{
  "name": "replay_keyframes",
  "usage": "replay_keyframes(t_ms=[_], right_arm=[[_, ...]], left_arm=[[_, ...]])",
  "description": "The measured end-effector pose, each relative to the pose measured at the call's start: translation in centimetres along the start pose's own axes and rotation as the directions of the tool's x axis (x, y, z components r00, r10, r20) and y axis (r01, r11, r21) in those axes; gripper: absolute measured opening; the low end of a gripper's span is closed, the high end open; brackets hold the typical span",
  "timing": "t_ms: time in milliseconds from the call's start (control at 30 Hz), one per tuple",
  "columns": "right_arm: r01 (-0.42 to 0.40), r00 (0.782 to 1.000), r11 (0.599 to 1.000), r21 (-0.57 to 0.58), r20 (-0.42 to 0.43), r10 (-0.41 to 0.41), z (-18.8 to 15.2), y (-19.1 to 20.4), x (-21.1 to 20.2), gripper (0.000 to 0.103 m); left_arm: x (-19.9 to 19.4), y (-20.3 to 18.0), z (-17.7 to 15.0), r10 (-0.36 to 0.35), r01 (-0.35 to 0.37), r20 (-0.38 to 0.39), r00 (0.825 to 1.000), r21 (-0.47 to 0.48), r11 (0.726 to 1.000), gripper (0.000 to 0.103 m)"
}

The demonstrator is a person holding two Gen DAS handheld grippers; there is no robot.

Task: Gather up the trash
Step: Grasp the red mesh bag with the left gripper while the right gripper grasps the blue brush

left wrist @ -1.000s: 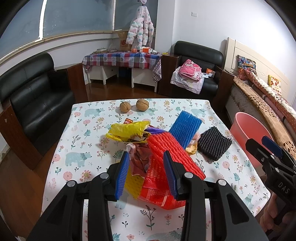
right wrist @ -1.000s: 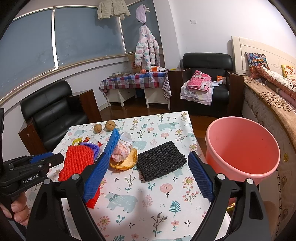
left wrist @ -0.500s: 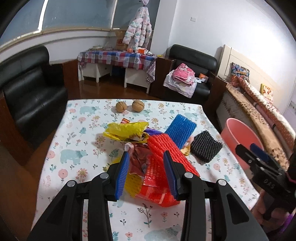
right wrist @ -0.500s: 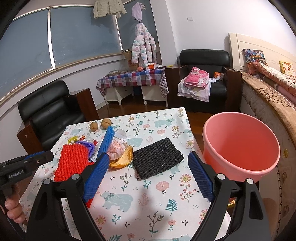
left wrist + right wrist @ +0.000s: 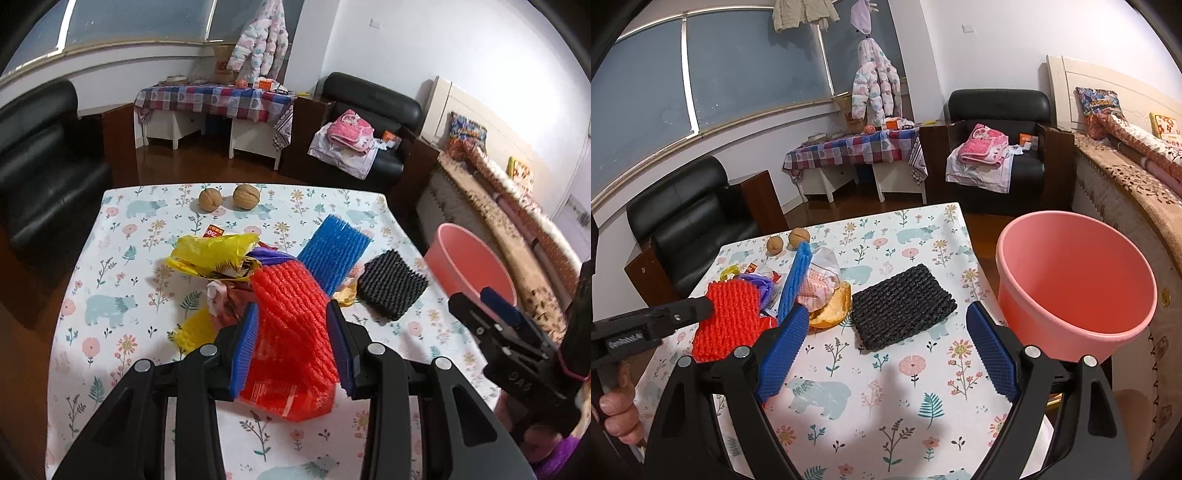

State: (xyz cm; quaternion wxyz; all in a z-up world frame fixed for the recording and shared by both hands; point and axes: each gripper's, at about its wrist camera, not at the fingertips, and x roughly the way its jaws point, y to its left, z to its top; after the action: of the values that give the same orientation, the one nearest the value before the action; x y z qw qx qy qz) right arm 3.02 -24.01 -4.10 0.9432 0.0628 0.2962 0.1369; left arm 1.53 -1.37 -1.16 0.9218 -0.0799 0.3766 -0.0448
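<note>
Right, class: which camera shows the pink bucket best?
The right wrist view: the bucket fills the right side, rim and inside showing whole. The left wrist view shows it small, partly hidden behind the right claw.

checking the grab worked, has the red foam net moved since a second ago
Yes. The red foam net has risen off the pile between the left gripper jaws, now overlapping the blue net.

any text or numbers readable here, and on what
"20": on the small red packet behind the yellow wrapper; the rest of its print is too small.
"DAS", seen upside down: on the right gripper body.
"GenRobot.AI": on the left gripper body, blurred.
</note>
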Motion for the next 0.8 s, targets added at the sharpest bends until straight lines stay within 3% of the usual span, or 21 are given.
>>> replay_keyframes(t_ms=[100, 300, 600, 800], right_arm=[[-0.023, 1.0, 1.0, 0.003, -0.007, 0.023, 0.2, 0.0, 0.4, 0.087], [-0.086, 0.996, 0.996, -0.005, -0.036, 0.085, 0.8, 0.8, 1.7, 0.082], [-0.187, 0.976, 0.982, 0.008, -0.108, 0.187, 1.9, 2.7, 4.2, 0.057], [-0.246, 0.961, 0.969, -0.001, -0.13, 0.243, 2.5, 4.7, 5.8, 0.045]], left_arm=[[0.6, 0.1, 0.0, 0.003, -0.002, -0.016, 1.0, 0.011, 1.0, 0.02], [0.6, 0.3, 0.2, -0.007, 0.007, 0.007, 1.0, 0.02, 1.0, 0.011], [-1.5, 2.6, 1.1, -0.077, 0.08, 0.068, 0.995, -0.042, 0.996, 0.01], [-2.6, 4.2, 1.6, -0.087, 0.095, 0.111, 0.99, -0.067, 0.993, 0.01]])
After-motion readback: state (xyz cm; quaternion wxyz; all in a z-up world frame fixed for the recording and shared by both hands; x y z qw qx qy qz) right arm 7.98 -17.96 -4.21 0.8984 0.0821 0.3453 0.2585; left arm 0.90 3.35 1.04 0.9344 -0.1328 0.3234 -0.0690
